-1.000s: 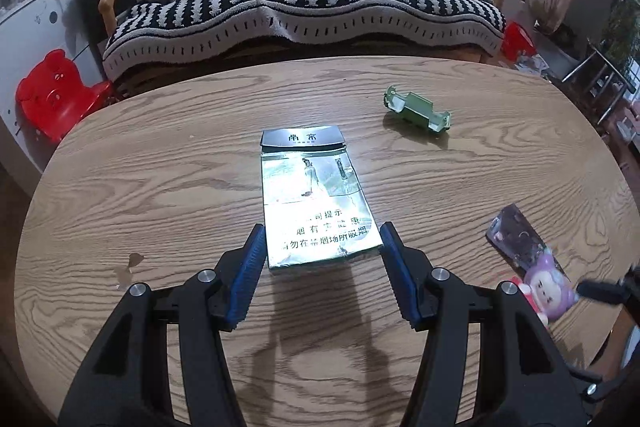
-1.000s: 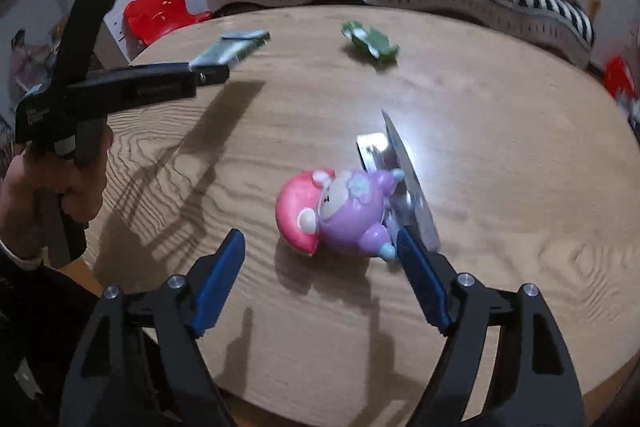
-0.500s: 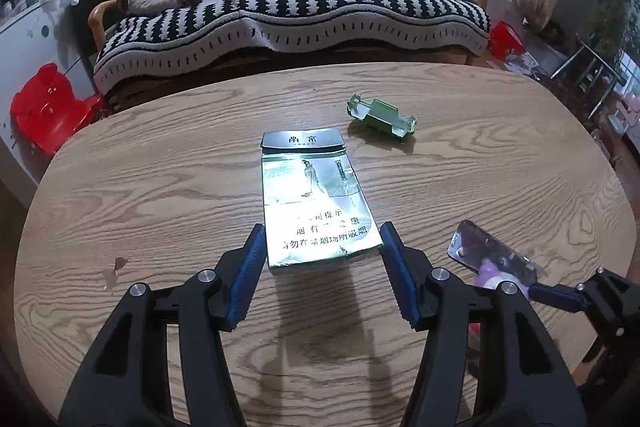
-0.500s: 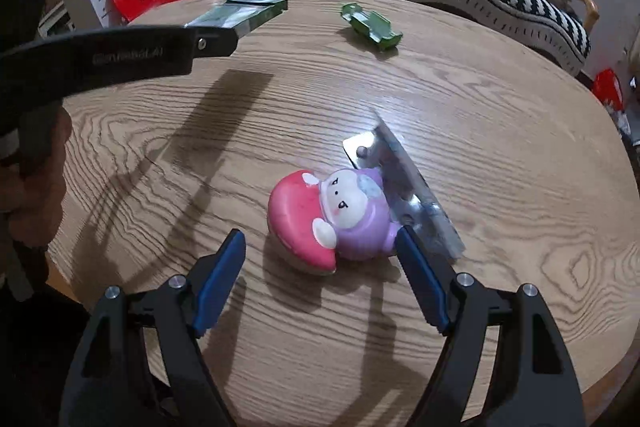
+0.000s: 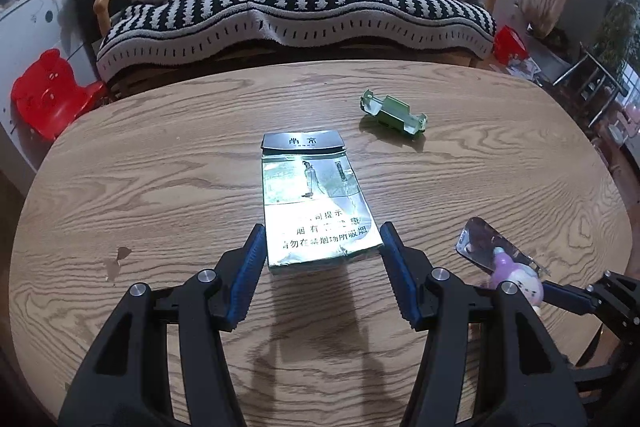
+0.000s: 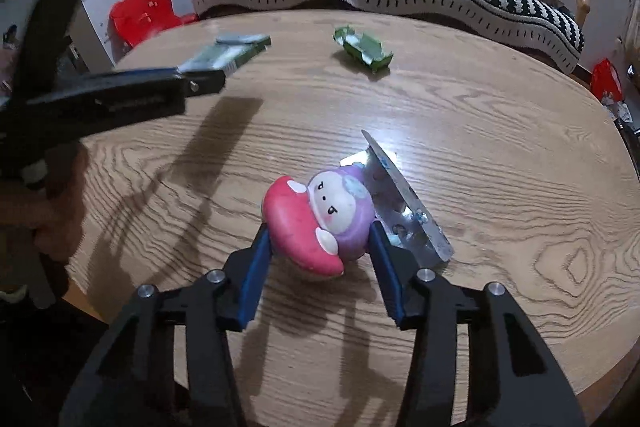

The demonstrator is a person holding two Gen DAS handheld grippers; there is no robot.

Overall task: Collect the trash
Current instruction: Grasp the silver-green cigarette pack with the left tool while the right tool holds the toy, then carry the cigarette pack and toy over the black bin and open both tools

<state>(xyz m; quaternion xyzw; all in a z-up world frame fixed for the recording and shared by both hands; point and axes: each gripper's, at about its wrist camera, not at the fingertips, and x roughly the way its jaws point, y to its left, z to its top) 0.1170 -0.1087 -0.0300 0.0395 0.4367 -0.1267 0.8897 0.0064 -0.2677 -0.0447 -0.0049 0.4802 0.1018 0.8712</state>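
Left gripper (image 5: 322,259): jaws spread, one blue pad on each side of the near end of the flattened cigarette pack (image 5: 314,203). The left pad sits at the pack's edge; whether either pad presses it cannot be told. In the right wrist view the pack appears raised off the worktop (image 5: 140,187), but this is not certain.

Right gripper (image 6: 318,259): jaws closed in on the mushroom-cap figure (image 6: 320,219), both pads touching its sides, red cap on the left and purple body on the right. The figure is attached to a foil-backed card (image 6: 404,203) that stands tilted to the right behind it. Whether the figure has cleared the surface cannot be told.

Further out, a crumpled green wrapper (image 5: 394,113) lies alone toward the far side of the worktop, well apart from both grippers.

Progress, as a judgement: early. Two items are at the grasp stage, the wrapper is untouched, and no bin or bag is visible in either view. Removal of all three items remains.
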